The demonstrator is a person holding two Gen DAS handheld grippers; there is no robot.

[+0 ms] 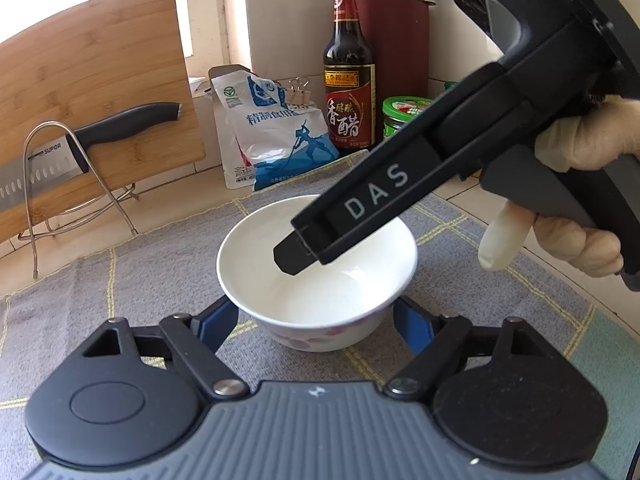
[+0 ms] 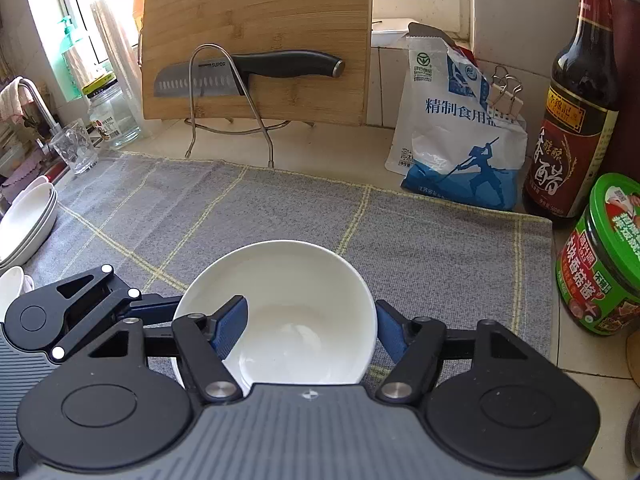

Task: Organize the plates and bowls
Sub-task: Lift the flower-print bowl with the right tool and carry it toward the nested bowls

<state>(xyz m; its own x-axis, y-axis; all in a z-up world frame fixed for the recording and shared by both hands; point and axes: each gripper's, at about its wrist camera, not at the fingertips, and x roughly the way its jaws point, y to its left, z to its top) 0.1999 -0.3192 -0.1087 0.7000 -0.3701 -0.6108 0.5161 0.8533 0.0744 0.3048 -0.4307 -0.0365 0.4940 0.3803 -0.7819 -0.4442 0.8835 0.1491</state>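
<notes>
Bowl: a white bowl point(image 1: 316, 276) with a pink flower pattern on its outer wall stands upright on the grey checked cloth point(image 2: 420, 240), near the middle of it.
Right gripper: the right gripper point(image 2: 308, 330) is at the bowl. One blue pad point(image 2: 230, 326) is inside the bowl, the other pad is outside the wall on the opposite side. Whether the pads press on the wall, I cannot tell.
Left gripper: the left gripper point(image 1: 316, 318) has its jaws on both outer sides of the bowl, low at the wall. Contact is not clear, so its grip I cannot tell.
Hand: a gloved hand point(image 1: 576, 200) holds the right gripper, to the right of the bowl.
Plates: stacked white plates point(image 2: 28, 224) lie far left of the bowl, at the cloth's edge.
Behind the bowl: a salt bag point(image 2: 460, 140), a dark vinegar bottle point(image 2: 576, 120) and a green-lidded jar point(image 2: 604, 256).
Far behind the bowl: a wooden cutting board point(image 2: 256, 40) with a knife point(image 2: 248, 72) on a wire rack.
</notes>
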